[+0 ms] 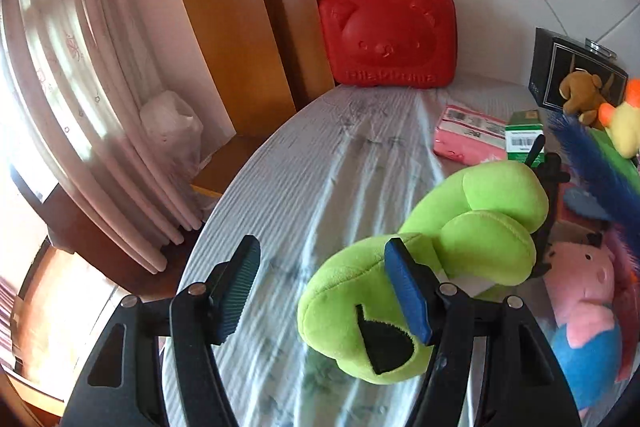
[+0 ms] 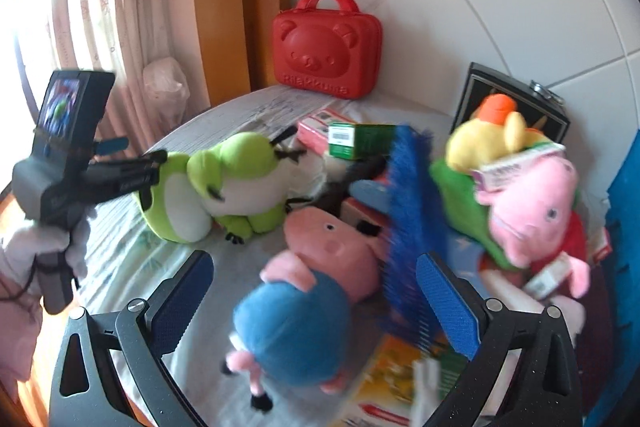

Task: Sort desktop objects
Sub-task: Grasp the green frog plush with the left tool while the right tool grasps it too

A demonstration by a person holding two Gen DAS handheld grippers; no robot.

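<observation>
Nearest the onlooker, the right tongs (image 2: 314,301) stand spread and hold nothing; between their blue pads, on the cloth-covered tabletop (image 2: 132,263), lies a pink pig toy in a blue shirt (image 2: 308,291), not touched by either pad as far as the blurred view allows. Just beside it to the right stands a blue bristled brush (image 2: 408,227), leaning over the pig's flank.

The left tongs (image 1: 326,291) are likewise spread and empty. Their right pad sits in front of a green frog toy (image 1: 432,267); whether it touches the plush cannot be told. The frog lies on its side at the left edge of the clutter, with bare cloth to its left.

Further back, a second pink pig toy (image 2: 532,211) and a yellow plush (image 2: 492,143) sit on a heap of boxes; a green carton (image 2: 360,141) and a pink packet (image 1: 468,135) lie behind the frog. A red bear-faced case (image 2: 326,47) stands upright against the wall, well apart from the rest.

Judgement: the step in hand appears to be the taking of a plush toy. To do it well, centre the tongs over the body, not a limb; keep the pads clear of the brush bristles; close on the thickest part so the soft filling does not slip; lift straight before carrying across.
</observation>
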